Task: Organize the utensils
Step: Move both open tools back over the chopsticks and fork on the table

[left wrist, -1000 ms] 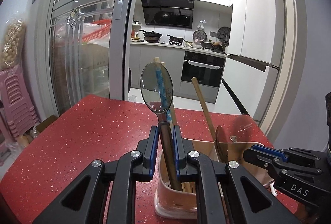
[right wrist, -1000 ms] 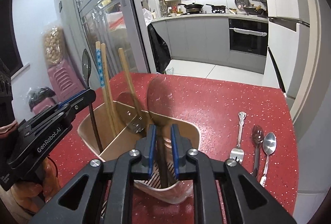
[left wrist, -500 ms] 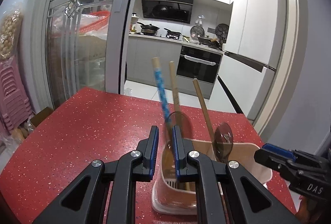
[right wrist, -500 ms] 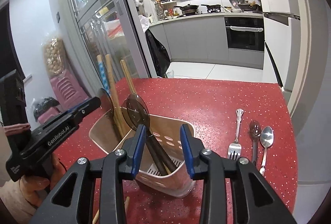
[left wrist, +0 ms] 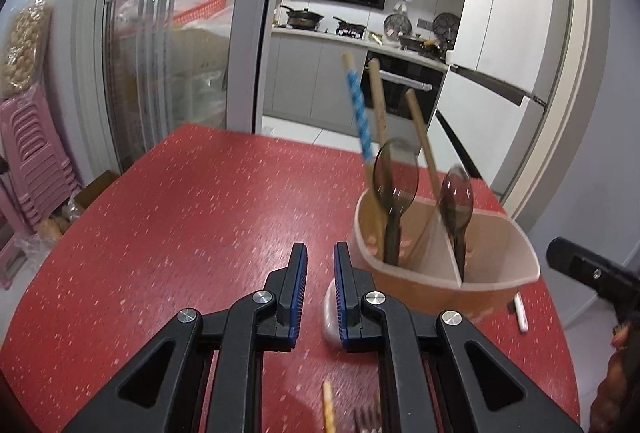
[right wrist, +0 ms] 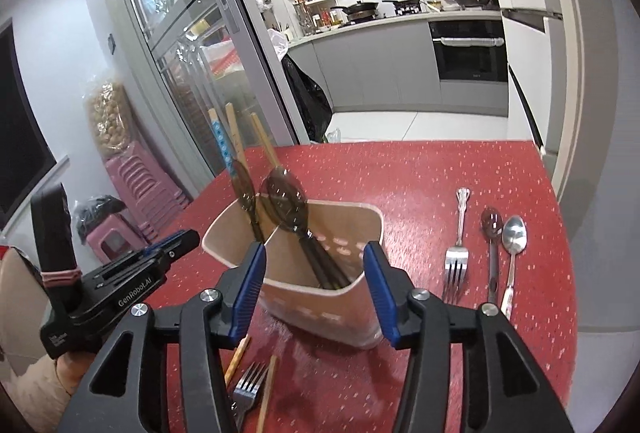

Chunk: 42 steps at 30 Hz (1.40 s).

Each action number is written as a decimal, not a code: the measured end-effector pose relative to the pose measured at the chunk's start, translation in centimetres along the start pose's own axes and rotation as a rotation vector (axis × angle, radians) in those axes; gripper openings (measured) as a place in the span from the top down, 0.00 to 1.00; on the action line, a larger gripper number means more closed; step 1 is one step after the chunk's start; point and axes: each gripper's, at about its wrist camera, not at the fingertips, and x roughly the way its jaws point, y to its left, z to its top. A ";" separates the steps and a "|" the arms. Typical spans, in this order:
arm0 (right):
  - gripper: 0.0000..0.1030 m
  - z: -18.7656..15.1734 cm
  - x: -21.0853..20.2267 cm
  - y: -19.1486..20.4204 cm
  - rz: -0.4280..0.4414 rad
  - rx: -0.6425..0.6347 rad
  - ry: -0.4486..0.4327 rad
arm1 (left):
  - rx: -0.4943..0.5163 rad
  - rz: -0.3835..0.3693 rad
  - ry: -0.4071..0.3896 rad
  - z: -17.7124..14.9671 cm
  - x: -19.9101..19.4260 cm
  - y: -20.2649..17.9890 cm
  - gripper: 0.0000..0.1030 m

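The utensil holder (left wrist: 448, 265), a beige tub split by a divider, stands on the red speckled table (left wrist: 192, 217) just ahead and to the right of the left gripper (left wrist: 320, 281) in the left wrist view. That gripper's jaws sit close together with nothing between them. 2 dark translucent spoons stand in the holder, 1 on each side of the divider, the left spoon (left wrist: 394, 189) sharing its compartment with 3 chopsticks (left wrist: 376, 105). The holder's base is partly hidden behind the gripper's right finger. At the bottom edge a chopstick (left wrist: 329, 405) and fork tines lie blurred and cut off. The right gripper's tip (left wrist: 588, 273) pokes in at the far right. Beyond the table stand a glass sliding door and a kitchen with an oven.

In the right wrist view, the right gripper (right wrist: 314, 289) has just been opening; its jaws stand wide on either side of the holder (right wrist: 340, 233), and the pads do not appear to press it. A fork (right wrist: 458, 253), a dark spoon (right wrist: 492, 233) and a silver spoon (right wrist: 513, 245) lie side by side on the table to the right. Another fork (right wrist: 248, 389) and 2 chopsticks lie near the bottom, partly hidden by the fingers. The left gripper (right wrist: 176, 241), held in a hand, is at left.
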 end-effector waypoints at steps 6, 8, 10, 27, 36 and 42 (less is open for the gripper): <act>0.35 -1.8 -0.7 1.1 -0.002 0.013 0.047 | -0.011 0.020 0.052 -2.0 -1.2 1.1 0.00; 0.33 -2.6 -0.9 1.4 -0.006 0.016 0.062 | -0.005 0.042 0.020 -2.8 -2.3 1.3 0.00; 0.28 -3.3 -1.2 1.7 -0.012 0.023 0.075 | 0.019 0.042 0.038 -3.5 -2.8 1.3 0.00; 0.00 -8.8 -0.6 2.8 -0.005 0.123 0.207 | 0.084 0.094 0.142 -8.8 -5.2 3.0 0.00; 0.00 -10.9 -0.2 3.8 -0.053 0.102 0.296 | 0.080 0.070 0.209 -11.8 -5.3 4.7 0.00; 0.00 -13.4 1.0 4.4 -0.091 0.091 0.370 | 0.091 0.075 0.231 -13.3 -5.7 5.0 0.00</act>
